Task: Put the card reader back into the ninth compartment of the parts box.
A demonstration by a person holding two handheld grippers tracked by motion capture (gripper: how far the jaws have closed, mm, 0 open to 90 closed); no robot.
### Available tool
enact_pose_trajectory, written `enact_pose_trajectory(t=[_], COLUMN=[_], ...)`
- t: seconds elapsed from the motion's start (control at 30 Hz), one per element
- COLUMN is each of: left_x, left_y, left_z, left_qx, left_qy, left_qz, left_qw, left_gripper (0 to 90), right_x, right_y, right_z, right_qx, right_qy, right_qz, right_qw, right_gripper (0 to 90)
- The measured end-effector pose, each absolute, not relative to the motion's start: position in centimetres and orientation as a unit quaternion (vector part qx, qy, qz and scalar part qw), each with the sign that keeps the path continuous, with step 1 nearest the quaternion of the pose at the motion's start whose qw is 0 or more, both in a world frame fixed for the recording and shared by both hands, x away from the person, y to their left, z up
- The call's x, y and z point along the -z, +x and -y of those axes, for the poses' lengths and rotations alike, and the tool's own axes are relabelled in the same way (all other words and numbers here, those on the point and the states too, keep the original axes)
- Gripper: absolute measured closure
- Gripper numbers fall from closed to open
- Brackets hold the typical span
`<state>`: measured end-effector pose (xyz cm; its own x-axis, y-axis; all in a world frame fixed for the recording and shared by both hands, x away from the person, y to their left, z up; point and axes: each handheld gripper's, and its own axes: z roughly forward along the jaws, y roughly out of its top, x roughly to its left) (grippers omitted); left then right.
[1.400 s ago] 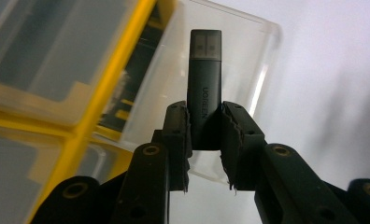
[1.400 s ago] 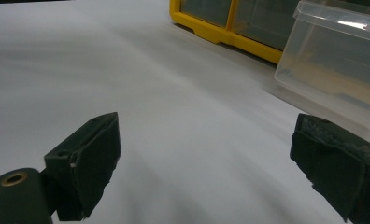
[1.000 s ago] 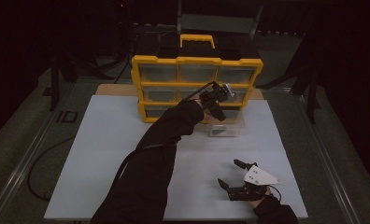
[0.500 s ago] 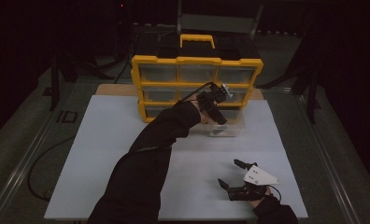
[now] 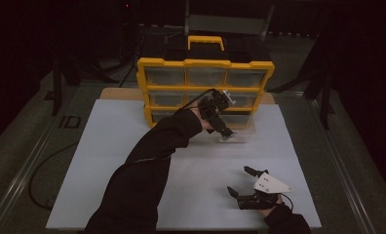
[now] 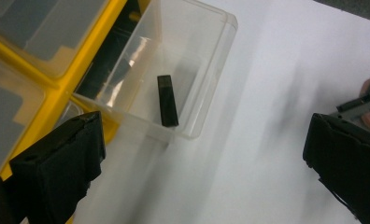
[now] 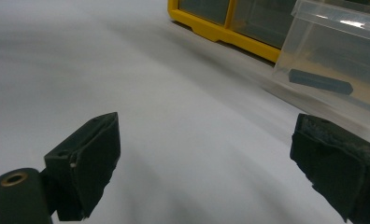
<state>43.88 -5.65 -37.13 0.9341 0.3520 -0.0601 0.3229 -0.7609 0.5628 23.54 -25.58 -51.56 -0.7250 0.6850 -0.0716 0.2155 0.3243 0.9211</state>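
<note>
A yellow organiser (image 5: 205, 83) with clear drawers stands at the back of the white board. One clear drawer (image 5: 237, 132) is pulled out of its bottom row onto the board; a small black bar (image 6: 167, 100) lies inside it, also seen as the black bar (image 7: 319, 81) through the drawer wall. My left gripper (image 5: 225, 130) hovers just over the drawer's near edge, open and holding nothing. My right gripper (image 5: 241, 181) rests low near the board's front right, open and holding nothing, pointing towards the drawer (image 7: 337, 56).
The white board (image 5: 108, 161) covers the table, with wide bare room at left and centre. A cable (image 5: 40, 170) trails off the board's left side. A black carry case with a yellow handle (image 5: 205, 41) sits on top of the organiser. Dark surroundings ring the table.
The left gripper has slid slightly towards the front with the drawer drawn a little farther out. The right gripper has stayed put.
</note>
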Motion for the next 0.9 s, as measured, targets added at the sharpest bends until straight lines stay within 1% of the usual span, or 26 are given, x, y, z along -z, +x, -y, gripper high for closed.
enact_pose_trajectory(t=[0.17, 0.53, 0.77, 0.9], left_x=[37.1, 37.9, 37.8, 37.9], left_y=[43.5, 42.7, 41.8, 41.1], left_z=[4.5, 2.1, 0.2, -1.1], left_qx=[-0.023, -0.018, -0.021, -0.02], left_qy=[0.933, 0.931, 0.925, 0.926], left_qz=[-0.182, -0.181, -0.187, -0.179], left_qw=[0.309, 0.317, 0.331, 0.333], left_gripper=[0.3, 0.2, 0.2, 0.2], right_x=[51.6, 51.6, 51.7, 51.7], right_y=[23.6, 23.5, 23.6, 23.6], right_z=[25.6, 25.5, 25.6, 25.5], right_qx=[-0.503, -0.502, -0.499, -0.498], right_qy=[0.287, 0.287, 0.283, 0.284], right_qz=[-0.781, -0.781, -0.784, -0.785], right_qw=[0.236, 0.235, 0.237, 0.236], right_gripper=[8.7, 8.7, 8.7, 8.7])
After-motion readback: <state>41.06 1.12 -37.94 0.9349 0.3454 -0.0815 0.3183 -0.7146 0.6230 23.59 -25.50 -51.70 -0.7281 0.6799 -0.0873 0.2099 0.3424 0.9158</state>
